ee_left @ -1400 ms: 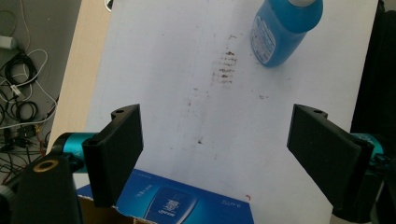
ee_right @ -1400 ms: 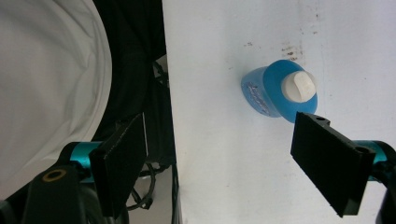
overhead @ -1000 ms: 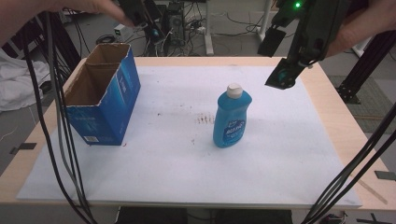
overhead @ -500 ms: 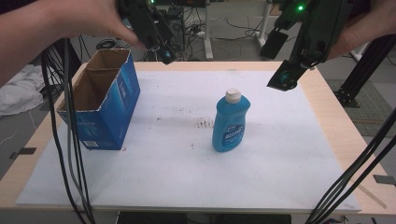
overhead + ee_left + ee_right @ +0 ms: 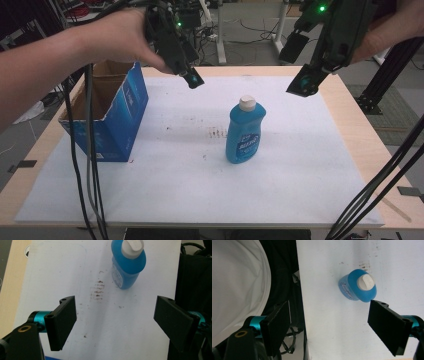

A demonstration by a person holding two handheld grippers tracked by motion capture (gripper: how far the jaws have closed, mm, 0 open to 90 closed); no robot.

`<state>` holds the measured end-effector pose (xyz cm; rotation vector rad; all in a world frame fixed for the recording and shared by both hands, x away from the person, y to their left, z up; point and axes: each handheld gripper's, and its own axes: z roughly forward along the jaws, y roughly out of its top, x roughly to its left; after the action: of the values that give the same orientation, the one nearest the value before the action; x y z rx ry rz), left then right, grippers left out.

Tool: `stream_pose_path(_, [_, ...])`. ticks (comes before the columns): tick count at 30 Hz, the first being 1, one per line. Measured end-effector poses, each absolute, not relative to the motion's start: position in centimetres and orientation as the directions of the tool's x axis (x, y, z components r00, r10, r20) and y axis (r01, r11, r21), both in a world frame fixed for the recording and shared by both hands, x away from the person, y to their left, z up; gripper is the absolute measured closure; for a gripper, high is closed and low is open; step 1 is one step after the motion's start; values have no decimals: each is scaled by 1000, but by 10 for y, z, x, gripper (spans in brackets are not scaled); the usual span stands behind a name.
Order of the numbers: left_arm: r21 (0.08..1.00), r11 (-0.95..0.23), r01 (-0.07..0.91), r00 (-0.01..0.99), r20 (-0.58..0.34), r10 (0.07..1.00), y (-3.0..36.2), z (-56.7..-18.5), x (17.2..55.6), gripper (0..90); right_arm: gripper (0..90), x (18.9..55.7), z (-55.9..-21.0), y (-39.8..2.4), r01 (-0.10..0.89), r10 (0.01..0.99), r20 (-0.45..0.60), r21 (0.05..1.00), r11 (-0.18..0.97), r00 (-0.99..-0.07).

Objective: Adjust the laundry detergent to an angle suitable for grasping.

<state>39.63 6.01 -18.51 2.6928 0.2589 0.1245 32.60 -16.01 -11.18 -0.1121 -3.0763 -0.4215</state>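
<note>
A blue bottle [image 5: 244, 133] with a white cap stands upright near the middle of the white-covered table [image 5: 300, 190]. The same bottle [image 5: 129, 262] appears at the top of the left gripper view, and from above in the right gripper view, the bottle [image 5: 358, 285] sits on the white sheet. My left gripper [image 5: 192, 79] hovers in the air up and to the left of the bottle, jaws wide apart and empty [image 5: 115, 322]. High at the right my right gripper [image 5: 302, 84] also hangs above the table, open and holding nothing [image 5: 332, 325].
An open blue cardboard box [image 5: 107, 112] stands at the table's left edge. Black cables [image 5: 92, 165] hang down in front at the left, and more cables [image 5: 380, 185] run at the right. Brown smudges [image 5: 216, 132] mark the sheet left of the bottle.
My left hand with its gripper has come in from the top left, moving down and rightward over the table toward the bottle. The right gripper has stayed in place.
</note>
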Motion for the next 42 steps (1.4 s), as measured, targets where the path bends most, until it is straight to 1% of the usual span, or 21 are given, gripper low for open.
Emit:
stream_pose_path(13, [402,-901,166,981,24,192,31,-211,392,185,178,325,-112,-161,78,68,43,272,959,-997])
stream_pose_path(14, [386,-909,157,984,23,179,26,-214,392,185,178,325,-112,-162,76,67,42,273,959,-997])
stream_pose_path(17, [382,-911,158,984,18,178,21,-219,391,185,178,325,-112,-163,76,67,42,275,959,-997])
stream_pose_path(20, [385,-905,181,980,8,199,14,-227,389,185,178,324,-112,-165,80,71,40,279,957,-997])
stream_pose_path(23, [381,-908,176,981,10,194,9,-231,390,185,178,324,-112,-166,80,72,40,278,957,-997])
stream_pose_path(27, [390,-900,194,977,5,213,-2,-242,387,185,178,323,-112,-168,84,76,39,276,957,-996])
stream_pose_path(42, [409,-884,227,969,-6,246,-23,-269,387,185,178,321,-114,-170,90,83,40,275,957,-996])
